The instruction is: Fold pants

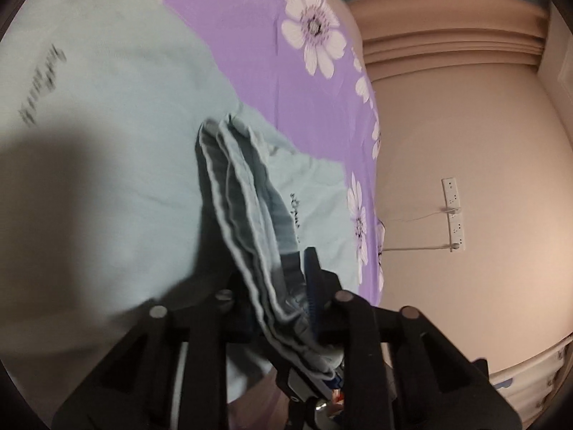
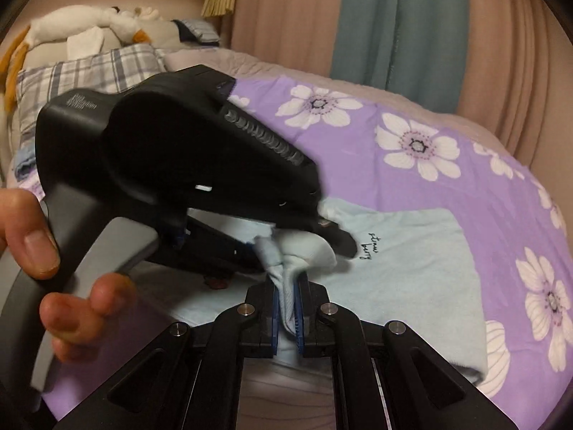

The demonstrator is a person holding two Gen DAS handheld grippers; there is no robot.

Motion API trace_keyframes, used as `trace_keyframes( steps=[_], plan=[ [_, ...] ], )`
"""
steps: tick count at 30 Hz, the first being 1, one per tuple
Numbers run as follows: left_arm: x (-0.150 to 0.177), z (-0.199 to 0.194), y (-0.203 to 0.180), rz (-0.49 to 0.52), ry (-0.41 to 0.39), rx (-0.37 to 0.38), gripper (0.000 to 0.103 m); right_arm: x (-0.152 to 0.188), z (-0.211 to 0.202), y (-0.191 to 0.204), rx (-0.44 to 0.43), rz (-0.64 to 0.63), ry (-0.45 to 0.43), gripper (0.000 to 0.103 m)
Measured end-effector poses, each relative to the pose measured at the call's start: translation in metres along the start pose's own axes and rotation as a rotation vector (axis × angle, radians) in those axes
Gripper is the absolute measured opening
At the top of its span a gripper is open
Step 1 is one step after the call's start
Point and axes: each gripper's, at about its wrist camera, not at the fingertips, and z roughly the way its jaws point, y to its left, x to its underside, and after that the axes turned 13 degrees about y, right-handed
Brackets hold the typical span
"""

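Left wrist view: left claw clamped on a bunched edge of the pants, several layers stacked between the pads. Rest of the light blue fabric lies spread on the bed, purple floral sheet, running toward the bed's far edge by the wall. Image smeared, so the claw looks to be in motion.

Right wrist view: right claw pinched narrow on another gathered bit of pants, fabric poking up between the blue pads. Left claw body sits just ahead, person's hand on its handle; the two grips are close together.

Risks, my read: thick uneven bunch can slip out of either claw on the lift; grips this close leave the fold edge sagging and crooked; claws may collide.
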Motion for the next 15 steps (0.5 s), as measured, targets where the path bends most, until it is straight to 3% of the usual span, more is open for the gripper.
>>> trace_keyframes(
  steps=[8,10,12,13,14,15],
  plan=[
    [-0.001,-0.046,0.003,0.089,-0.116,-0.137,0.018,-0.017,-0.002,0.028,-0.072,-0.032,-0.023,0.007],
    [-0.001,-0.053,0.014,0.068,-0.14,-0.229,0.019,-0.019,0.006,0.037,-0.112,-0.033,-0.004,0.008],
    [0.0,-0.06,0.033,0.012,-0.129,-0.289,0.02,-0.02,0.018,0.045,-0.156,-0.043,0.053,0.019],
    [0.002,-0.065,0.042,-0.008,-0.13,-0.289,0.02,-0.019,0.027,0.047,-0.18,-0.041,0.103,0.033],
    [0.004,-0.072,0.045,-0.012,-0.138,-0.28,0.02,-0.017,0.035,0.046,-0.206,-0.03,0.163,0.041],
    [0.007,-0.078,0.047,-0.01,-0.15,-0.285,0.02,-0.015,0.035,0.044,-0.224,-0.016,0.177,0.041]
  ],
)
